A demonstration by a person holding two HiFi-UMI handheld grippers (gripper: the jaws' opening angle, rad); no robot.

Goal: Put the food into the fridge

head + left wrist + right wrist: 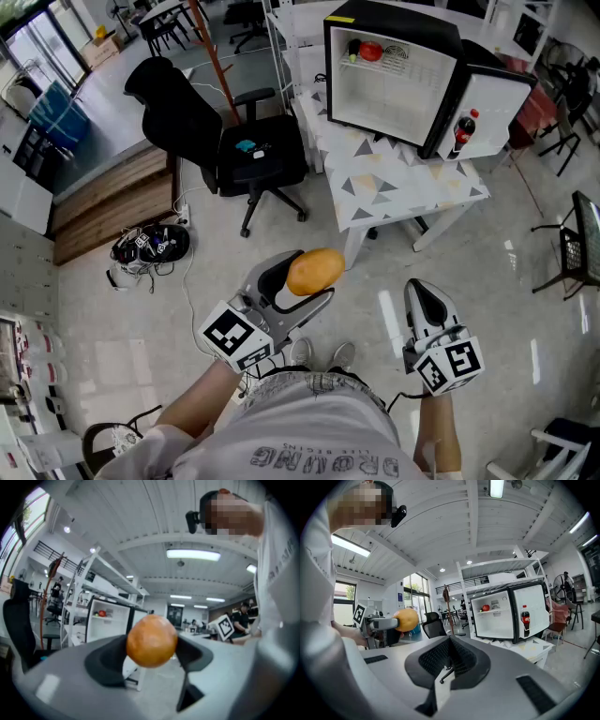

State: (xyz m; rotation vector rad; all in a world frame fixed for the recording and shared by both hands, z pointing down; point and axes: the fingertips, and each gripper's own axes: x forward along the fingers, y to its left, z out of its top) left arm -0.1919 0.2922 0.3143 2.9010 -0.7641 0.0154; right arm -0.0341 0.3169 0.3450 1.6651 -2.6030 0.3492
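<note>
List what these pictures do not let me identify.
- Red food on the shelf of the black mini fridge: too small in all views.
- Dark tangled bundle: head view, too small.
- Round orange fruit: gripped sides, left gripper view, covered by left tongs.
</note>
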